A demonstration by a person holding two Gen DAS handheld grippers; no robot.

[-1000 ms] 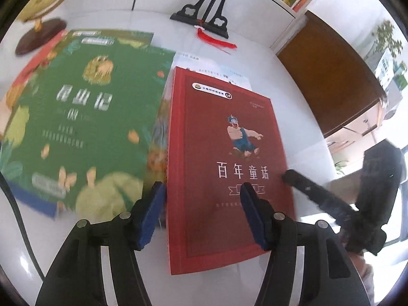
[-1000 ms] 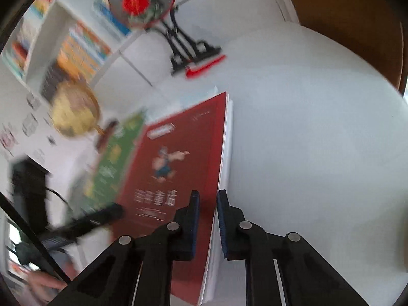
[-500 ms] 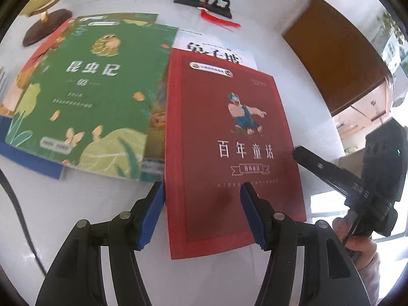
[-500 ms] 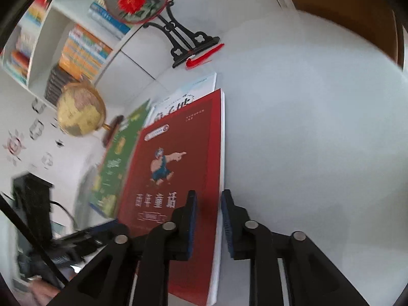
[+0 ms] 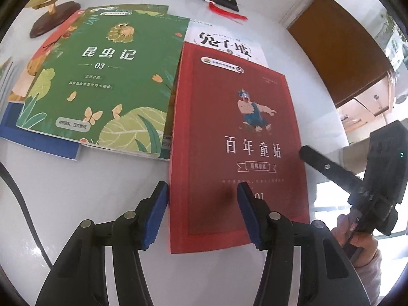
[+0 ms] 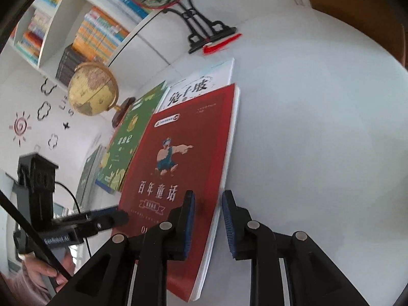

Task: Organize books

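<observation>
Blue pads line the left gripper (image 5: 202, 214), whose jaws stand apart over the near end of the red book (image 5: 237, 137): one pad hangs just off the book's left edge, the other above its cover, and they have just been closing a little with the cover's left part beneath the gap. I cannot tell whether either pad touches the book. The right gripper (image 6: 207, 223) straddles the same book's page edge on the opposite side, jaws released and lately opening, neither pad pressing on it.

The red book lies flat on the white table (image 5: 84, 199), its cover showing a pointing cartoon figure above gold characters. Its far end overlaps a white book (image 5: 225, 43), which is mostly hidden. Just left, touching or nearly so, a green book (image 5: 102, 81) with an owl and leaves tops a loose pile; a blue cover (image 5: 38, 137) and an orange one (image 5: 38, 66) peek out below, their titles covered.

Farther back stand a globe (image 6: 93, 89), cut off in the left view, and a black fan stand (image 6: 204, 30) with a red tassel (image 6: 221, 43). Behind them, bookshelves (image 6: 84, 28) hold upright rows. A black cable (image 5: 17, 199) crosses the table at left.
</observation>
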